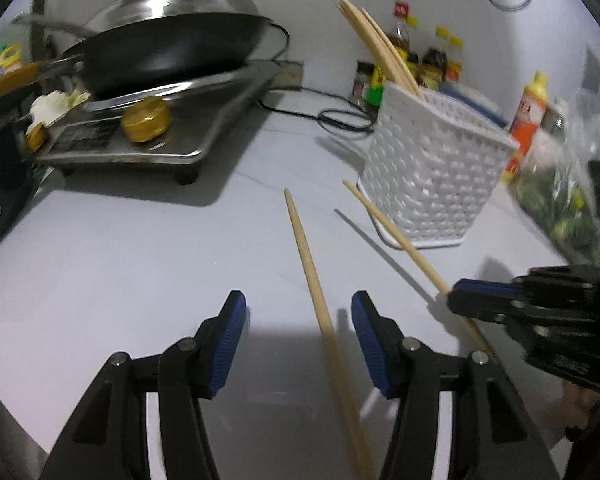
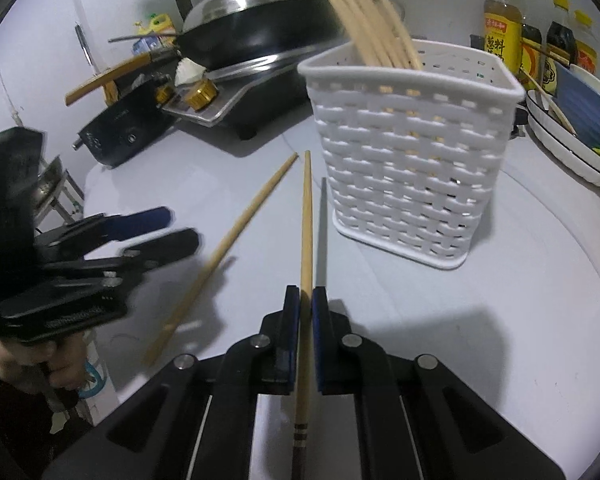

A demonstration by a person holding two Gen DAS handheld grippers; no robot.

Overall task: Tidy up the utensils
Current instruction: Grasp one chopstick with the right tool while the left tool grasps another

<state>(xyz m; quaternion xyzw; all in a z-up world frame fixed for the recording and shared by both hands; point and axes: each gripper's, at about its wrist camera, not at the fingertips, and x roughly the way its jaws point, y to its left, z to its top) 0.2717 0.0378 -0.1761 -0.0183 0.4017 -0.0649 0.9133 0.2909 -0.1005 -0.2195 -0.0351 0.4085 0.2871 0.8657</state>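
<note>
Between the right pads: right tongs are pressed together on one chopstick, which runs straight up the middle of the right wrist frame; its banded end trails back toward the bottom edge and its plain tip points toward the upper centre.

Held chopstick's axis: in line with the right tongs, the tip ending just left of the white basket and low against its wall, well under the rim.

Between the left pads: left tongs stand spread with nothing pinched; the loose chopstick lies on the desk between the two pads, closer to the right-hand pad, touching neither.

Loose chopstick's axis: nearly along the left tongs' own line, leaning slightly from lower right to upper left of the left wrist frame, so the pads would likely close across its width.

Nearer hand: the left for the loose stick; the right is occupied.

Basket: centre right of the right wrist frame, upright on the desk, several chopsticks already leaning out of its upper left corner.

Judged next move: the right tip appears to need lifting above the rim before it can go in.

Farther back: lidded wok on a stove, upper left; sauce bottles in the upper right.
</note>
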